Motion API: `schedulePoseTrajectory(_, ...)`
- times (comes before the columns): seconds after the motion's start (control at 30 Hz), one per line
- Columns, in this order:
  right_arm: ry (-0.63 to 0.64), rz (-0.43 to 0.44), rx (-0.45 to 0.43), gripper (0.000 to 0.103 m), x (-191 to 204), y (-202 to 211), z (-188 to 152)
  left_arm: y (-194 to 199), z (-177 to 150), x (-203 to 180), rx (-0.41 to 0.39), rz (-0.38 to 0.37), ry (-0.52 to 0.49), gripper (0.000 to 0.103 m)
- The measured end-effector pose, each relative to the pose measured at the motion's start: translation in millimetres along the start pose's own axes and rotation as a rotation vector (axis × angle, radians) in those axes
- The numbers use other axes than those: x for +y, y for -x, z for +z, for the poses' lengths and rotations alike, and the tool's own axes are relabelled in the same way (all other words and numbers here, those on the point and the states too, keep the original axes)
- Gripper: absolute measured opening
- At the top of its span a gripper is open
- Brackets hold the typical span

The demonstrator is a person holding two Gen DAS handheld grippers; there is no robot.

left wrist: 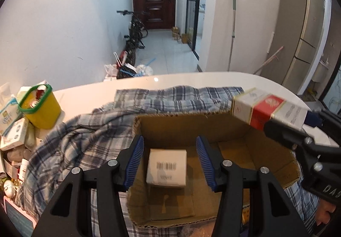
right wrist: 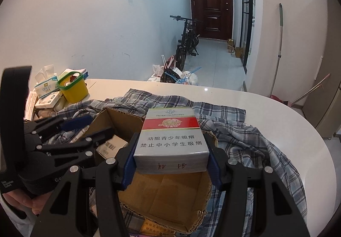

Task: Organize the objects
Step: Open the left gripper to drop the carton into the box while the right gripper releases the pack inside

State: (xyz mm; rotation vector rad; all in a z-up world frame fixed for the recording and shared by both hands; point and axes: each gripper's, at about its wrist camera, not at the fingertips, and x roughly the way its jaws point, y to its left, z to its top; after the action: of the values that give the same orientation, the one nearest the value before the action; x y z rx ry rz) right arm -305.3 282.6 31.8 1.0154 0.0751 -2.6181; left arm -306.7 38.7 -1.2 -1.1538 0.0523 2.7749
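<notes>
An open cardboard box (left wrist: 232, 132) sits on a plaid cloth on the white table; it also shows in the right wrist view (right wrist: 166, 198). A small white box with a barcode (left wrist: 166, 167) lies inside it and shows again in the right wrist view (right wrist: 110, 147). My left gripper (left wrist: 168, 159) is open, its blue pads either side of that white box, above it. My right gripper (right wrist: 170, 162) is shut on a red and white cigarette carton (right wrist: 170, 137), held over the cardboard box; in the left wrist view the carton (left wrist: 268, 110) hangs over the box's right rim.
A yellow tub with a green rim (left wrist: 40, 109) stands at the table's left, with tissue packs and small boxes (left wrist: 12, 128) around it. The plaid cloth (left wrist: 85, 137) covers much of the table (left wrist: 85, 92). Behind are a bicycle, a door and a fridge.
</notes>
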Motion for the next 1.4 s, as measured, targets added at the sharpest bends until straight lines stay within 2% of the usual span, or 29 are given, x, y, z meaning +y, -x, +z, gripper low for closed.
schedulePoseTrajectory(0.03, 0.003, -0.010, 0.006, 0.055, 1.4, -1.1, -1.9, 4.1, 1.1, 1.0, -0.019, 0.011, 0.004, 0.059)
schedulePoseTrajectory(0.1, 0.014, -0.016, 0.026, 0.055, 4.9, -5.0, -5.6, 11.7, 3.3, 4.0, -0.057, 0.017, 0.022, 0.075)
schedulePoseTrajectory(0.3, 0.001, -0.023, 0.061, 0.055, 3.2, -19.1, -10.9, 28.2, 6.9, 7.7, -0.147, 0.063, 0.023, 0.076)
schedulePoseTrajectory(0.5, -0.011, -0.019, 0.084, 0.055, 2.8, -26.5, -14.6, 29.6, 8.8, 8.8, -0.145, 0.069, 0.024, 0.076)
schedulePoseTrajectory(0.63, 0.001, -0.059, 0.085, 0.055, 3.2, -31.0, -17.1, 29.2, 9.7, 9.7, -0.138, 0.071, 0.029, 0.076)
schedulePoseTrajectory(0.77, -0.004, -0.062, 0.085, 0.055, 1.5, -32.3, -17.3, 31.7, 10.5, 10.9, -0.148, 0.074, 0.032, 0.076)
schedulePoseTrajectory(1.0, 0.003, -0.073, 0.022, 0.055, 3.2, -18.9, -12.0, 36.6, 10.6, 12.1, -0.168, 0.072, 0.039, 0.076)
schedulePoseTrajectory(1.2, -0.023, -0.055, -0.040, 0.055, 1.0, -6.9, -7.1, 50.0, 11.0, 10.4, -0.223, 0.078, 0.030, 0.076)
schedulePoseTrajectory(1.3, -0.050, -0.053, -0.107, 0.055, -2.5, 4.7, -4.0, 59.4, 11.8, 11.9, -0.259, 0.092, 0.044, 0.076)
schedulePoseTrajectory(1.4, -0.071, -0.096, -0.168, 0.055, -5.5, 16.4, -1.5, 67.0, 12.4, 18.9, -0.292, 0.083, 0.081, 0.077)
